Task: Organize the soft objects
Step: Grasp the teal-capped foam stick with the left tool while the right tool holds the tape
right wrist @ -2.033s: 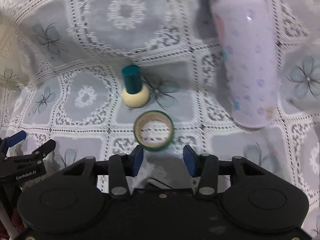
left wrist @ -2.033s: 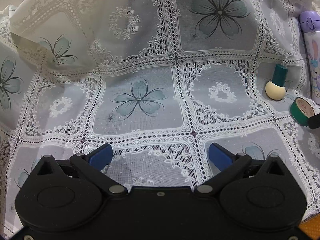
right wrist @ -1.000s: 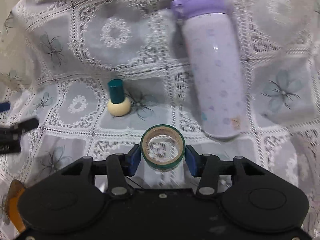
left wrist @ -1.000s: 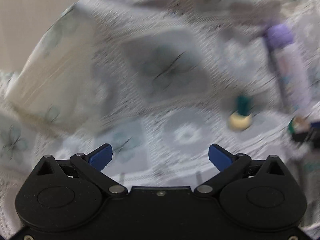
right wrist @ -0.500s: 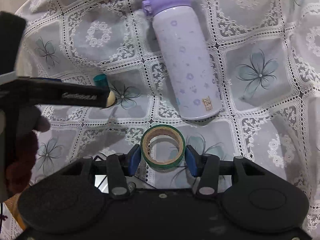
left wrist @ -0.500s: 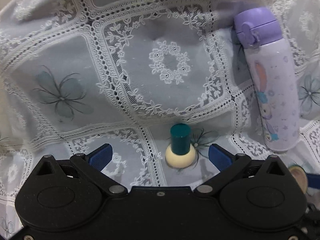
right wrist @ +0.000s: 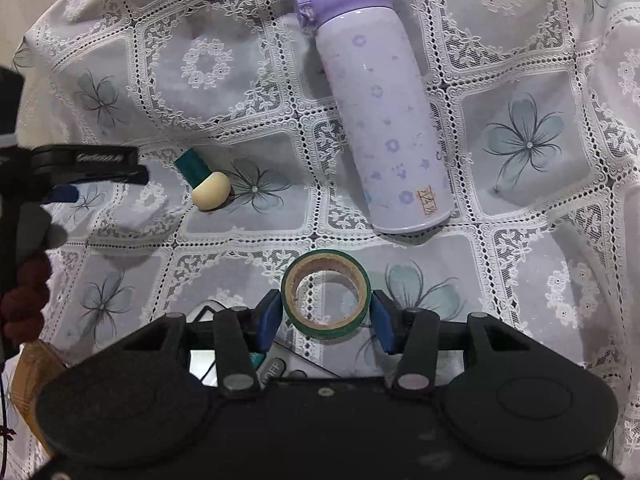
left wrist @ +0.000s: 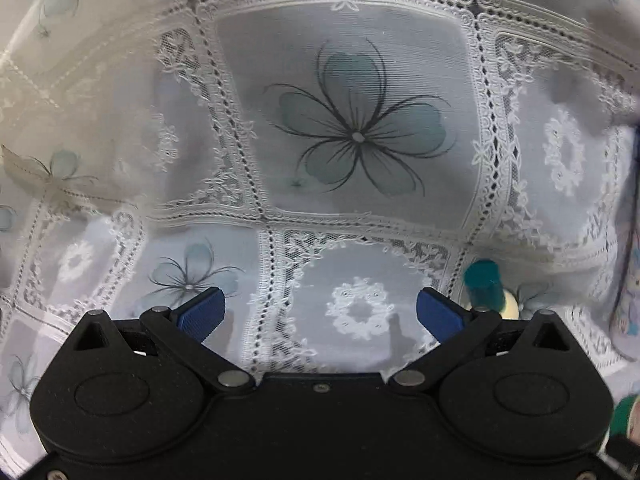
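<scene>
My right gripper (right wrist: 325, 320) clamps green tape roll (right wrist: 325, 294), lifted above lace tablecloth (right wrist: 520, 208), near its front edge. My left gripper (left wrist: 318, 312) gapes, empty. Risk: thin roll twists free, drops onto purple bottle (right wrist: 380, 120) or stamp (right wrist: 204, 180).

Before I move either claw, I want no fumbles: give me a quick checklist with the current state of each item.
1. Right claw gripping the green tape roll: ok, held between both pads.
2. Left claw open and empty: ok.
3. Teal-capped bottle centred for the left claw: not ok, it sits off to the claw's right.
4. Purple flask clear of both claws: ok.
5. Drop spot for the tape: cannot tell.
</scene>
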Demonstrator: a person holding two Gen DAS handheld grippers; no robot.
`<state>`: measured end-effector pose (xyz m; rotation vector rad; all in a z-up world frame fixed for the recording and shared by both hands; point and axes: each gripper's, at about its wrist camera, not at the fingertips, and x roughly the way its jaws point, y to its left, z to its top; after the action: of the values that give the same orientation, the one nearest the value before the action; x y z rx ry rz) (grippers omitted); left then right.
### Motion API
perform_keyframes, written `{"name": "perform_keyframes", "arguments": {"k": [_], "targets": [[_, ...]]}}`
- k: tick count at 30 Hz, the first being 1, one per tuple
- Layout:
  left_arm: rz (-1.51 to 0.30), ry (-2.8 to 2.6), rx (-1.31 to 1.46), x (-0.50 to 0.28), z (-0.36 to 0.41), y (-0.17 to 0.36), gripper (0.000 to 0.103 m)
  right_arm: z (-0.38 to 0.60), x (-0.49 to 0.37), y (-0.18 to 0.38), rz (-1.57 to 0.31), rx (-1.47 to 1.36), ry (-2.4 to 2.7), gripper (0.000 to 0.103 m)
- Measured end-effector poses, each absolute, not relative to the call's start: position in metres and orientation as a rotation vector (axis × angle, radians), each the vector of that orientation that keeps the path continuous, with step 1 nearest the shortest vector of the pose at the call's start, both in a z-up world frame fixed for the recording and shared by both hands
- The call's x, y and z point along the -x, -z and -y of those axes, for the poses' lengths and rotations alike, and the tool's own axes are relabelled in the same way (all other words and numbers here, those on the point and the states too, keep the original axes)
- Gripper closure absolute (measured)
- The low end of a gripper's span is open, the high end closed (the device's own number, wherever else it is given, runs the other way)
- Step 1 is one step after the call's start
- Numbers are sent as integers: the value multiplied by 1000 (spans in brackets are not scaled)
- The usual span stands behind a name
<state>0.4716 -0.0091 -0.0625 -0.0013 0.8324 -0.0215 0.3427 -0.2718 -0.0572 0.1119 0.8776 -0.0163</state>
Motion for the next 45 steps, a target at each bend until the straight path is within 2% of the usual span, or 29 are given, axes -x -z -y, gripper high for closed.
{"name": "perform_keyframes", "arguments": {"k": [12,26,29,36,45], "targets": [[-757,213,-207,-449,56,74,4,271,-345,57,-886,-113,18,56],[-878,156,-17,-485,71,75,4,281,-343,63,-897,-135,29,56],[-889,155,-14,-486,73,78,12,280,-344,65,-900,-136,27,56],[-928,186,-13,-485,85,88,48,281,-345,68,-912,-142,31,56],[-925,220,-26,-479,85,81,49,275,-353,64,-909,-137,30,56]]}}
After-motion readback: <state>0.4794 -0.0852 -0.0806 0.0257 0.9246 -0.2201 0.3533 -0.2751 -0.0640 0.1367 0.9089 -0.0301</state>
